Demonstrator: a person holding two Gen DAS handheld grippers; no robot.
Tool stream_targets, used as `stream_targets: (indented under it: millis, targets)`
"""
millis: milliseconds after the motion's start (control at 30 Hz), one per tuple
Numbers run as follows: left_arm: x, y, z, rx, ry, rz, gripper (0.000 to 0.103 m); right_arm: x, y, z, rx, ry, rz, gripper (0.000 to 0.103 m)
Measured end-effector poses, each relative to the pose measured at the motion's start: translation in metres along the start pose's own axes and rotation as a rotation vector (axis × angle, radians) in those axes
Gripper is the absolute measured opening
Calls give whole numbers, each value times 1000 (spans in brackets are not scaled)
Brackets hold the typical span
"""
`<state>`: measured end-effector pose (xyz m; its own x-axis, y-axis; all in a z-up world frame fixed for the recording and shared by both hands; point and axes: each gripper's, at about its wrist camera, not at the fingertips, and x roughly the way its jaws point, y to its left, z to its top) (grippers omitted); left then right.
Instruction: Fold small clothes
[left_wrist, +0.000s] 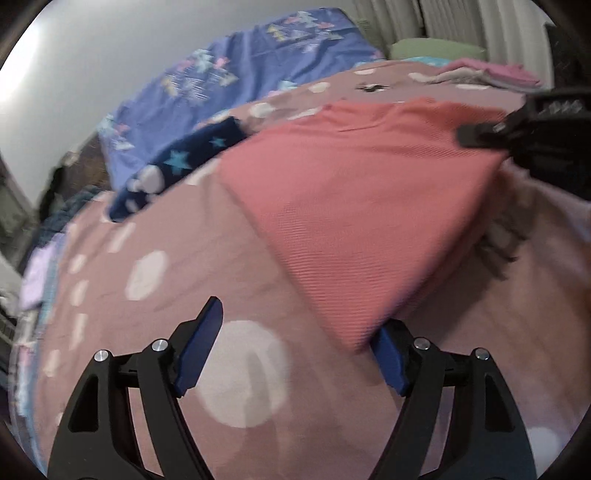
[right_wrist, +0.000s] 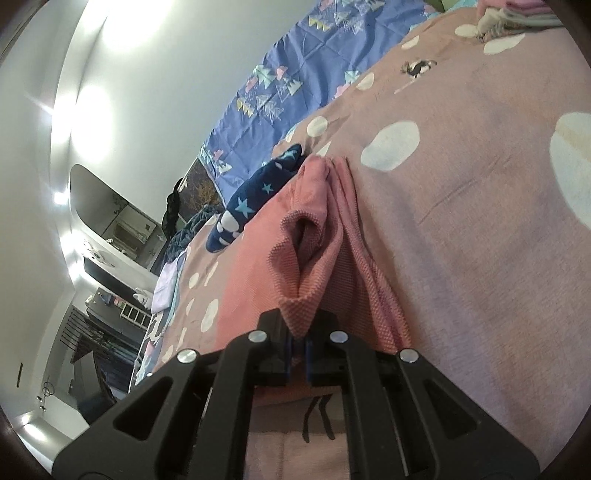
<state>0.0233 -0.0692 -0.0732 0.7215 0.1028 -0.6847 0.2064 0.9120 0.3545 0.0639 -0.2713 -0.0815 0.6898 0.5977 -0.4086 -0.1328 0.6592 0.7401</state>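
Note:
A coral-pink ribbed garment (left_wrist: 351, 192) lies partly folded on the pink spotted bedspread (left_wrist: 184, 369). My left gripper (left_wrist: 295, 350) is open, just above the bedspread; the garment's near corner lies over its right finger (left_wrist: 388, 365). My right gripper (right_wrist: 298, 349) is shut on a bunched edge of the same garment (right_wrist: 306, 258). It shows in the left wrist view (left_wrist: 480, 134) at the garment's far right corner.
A navy star-print garment (left_wrist: 177, 162) lies beyond the pink one. A blue patterned sheet (left_wrist: 240, 74) covers the bed's far side. A stack of folded clothes (left_wrist: 491, 75) sits at the far right. Furniture and shelves (right_wrist: 110, 295) stand past the bed's edge.

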Motion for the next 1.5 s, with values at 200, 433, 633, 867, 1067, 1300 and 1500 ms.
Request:
stream_targets:
  millis: [200,433,633,867,1067,1300,1500]
  targets:
    - [-7,5,-15,15,-1,24,78,-1,-10,-4,-16,28,-58,5]
    - [-12,10,-18,-6,12,-48,74,-8,-11,-6,-24,25,-65,6]
    - [-28,34,-24,-176,76,-342,13,-22,-20,-9,12,43,-93,14]
    - [-38,28,4,-182,-40,-375,13,-33,10,5,-157,5,-133,33]
    - [-1,9,4,-149,32,-320,23,-7,1,-1,-181,111,-204,5]
    - [1,18,-17,-141,59,-325,30,-4,-6,-5,-178,197,-268,6]
    - [-6,23,-9,-166,40,-359,31,-22,7,2,-217,100,-244,14]
